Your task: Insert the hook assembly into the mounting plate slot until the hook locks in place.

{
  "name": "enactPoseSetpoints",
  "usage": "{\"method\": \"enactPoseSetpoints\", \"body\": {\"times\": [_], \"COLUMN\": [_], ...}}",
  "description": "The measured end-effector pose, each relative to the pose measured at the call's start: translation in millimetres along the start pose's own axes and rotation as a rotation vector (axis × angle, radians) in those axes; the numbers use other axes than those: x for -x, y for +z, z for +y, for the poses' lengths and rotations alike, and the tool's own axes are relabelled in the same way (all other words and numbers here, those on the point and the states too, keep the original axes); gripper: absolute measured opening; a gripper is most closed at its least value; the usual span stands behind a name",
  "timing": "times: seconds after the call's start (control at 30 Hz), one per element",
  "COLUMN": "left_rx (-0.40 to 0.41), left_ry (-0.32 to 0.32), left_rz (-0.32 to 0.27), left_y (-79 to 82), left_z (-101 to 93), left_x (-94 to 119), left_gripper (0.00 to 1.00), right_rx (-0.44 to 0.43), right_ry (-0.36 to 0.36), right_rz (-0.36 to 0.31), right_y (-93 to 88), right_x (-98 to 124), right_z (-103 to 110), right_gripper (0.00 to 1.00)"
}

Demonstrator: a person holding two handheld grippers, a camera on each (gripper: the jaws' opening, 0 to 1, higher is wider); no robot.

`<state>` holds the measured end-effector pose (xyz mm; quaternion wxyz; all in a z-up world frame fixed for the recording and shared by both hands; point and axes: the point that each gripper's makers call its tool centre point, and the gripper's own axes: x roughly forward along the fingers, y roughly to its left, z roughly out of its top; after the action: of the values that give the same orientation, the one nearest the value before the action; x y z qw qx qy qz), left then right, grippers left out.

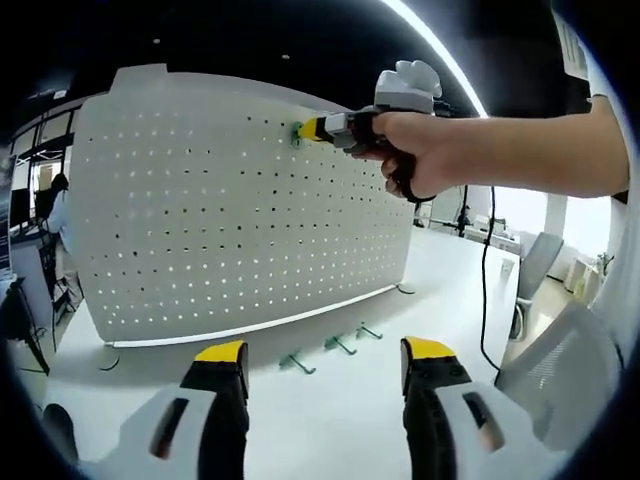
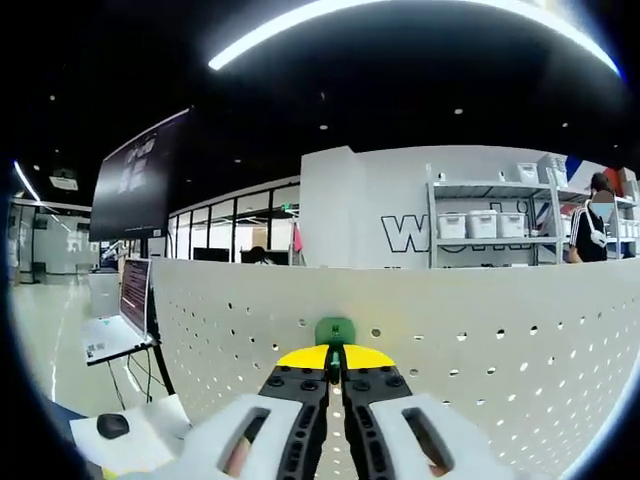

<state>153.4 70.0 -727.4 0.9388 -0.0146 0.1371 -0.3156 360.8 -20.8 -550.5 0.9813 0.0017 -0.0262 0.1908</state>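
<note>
A white pegboard stands upright on the white table. In the left gripper view, the right gripper, held by a hand, presses a green hook against the board's upper row of holes. The right gripper view has that gripper shut on the green hook, whose plate lies against the pegboard. Three more green hooks lie on the table in front of the board. My left gripper hangs open above the table, just short of them, with nothing between its jaws.
A grey office chair stands at the table's right side, with a black cable hanging beside it. A person stands far left behind the board. Beyond the board are a laptop, a mouse and shelves with bins.
</note>
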Motion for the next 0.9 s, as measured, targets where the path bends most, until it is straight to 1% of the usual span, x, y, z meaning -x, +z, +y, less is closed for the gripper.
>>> {"method": "enactPoseSetpoints", "body": {"times": [0.07,0.17,0.23,0.4,0.47,0.53,0.6,0.63,0.67,0.73,0.9], "left_rx": [0.013,0.02,0.019,0.013,0.015,0.018,0.023,0.025,0.024,0.025,0.024], "left_ry": [0.003,0.002,-0.002,-0.01,-0.012,-0.012,-0.012,-0.012,-0.012,-0.016,-0.017], "left_rz": [-0.005,-0.001,-0.001,0.001,0.001,0.005,0.016,0.02,0.018,0.011,0.011], "left_y": [0.1,-0.7,0.0,-0.1,0.0,-2.4,-6.4,-7.1,-6.8,-6.2,-6.0], "left_z": [2.1,1.8,0.1,-2.8,-3.7,-2.6,-1.4,-1.1,-1.1,-1.8,-3.0], "left_x": [1,0,0,0,0,0,-1,-1,-1,-1,-1], "left_gripper": [0.63,0.62,0.62,0.62,0.61,0.61,0.61,0.61,0.6,0.61,0.6], "right_rx": [0.0,0.013,-0.007,0.001,0.017,-0.004,-0.016,-0.021,-0.021,-0.051,-0.055], "right_ry": [-0.006,-0.036,-0.062,-0.135,-0.17,-0.225,-0.252,-0.26,-0.245,-0.274,-0.278], "right_rz": [-0.001,0.0,-0.005,0.002,0.019,0.055,0.077,0.083,0.092,0.085,0.081], "right_y": [0.0,-0.3,-0.2,-0.2,-0.7,-1.6,-0.7,-0.8,-3.0,-2.9,-3.9], "right_x": [0,-1,-2,-4,-6,-8,-10,-10,-11,-9,-8], "right_z": [0,0,0,0,-2,-3,-4,-4,-2,-3,-3], "right_gripper": [0.01,0.01,0.01,0.01,0.01,0.01,0.01,0.01,0.02,0.02,0.02]}}
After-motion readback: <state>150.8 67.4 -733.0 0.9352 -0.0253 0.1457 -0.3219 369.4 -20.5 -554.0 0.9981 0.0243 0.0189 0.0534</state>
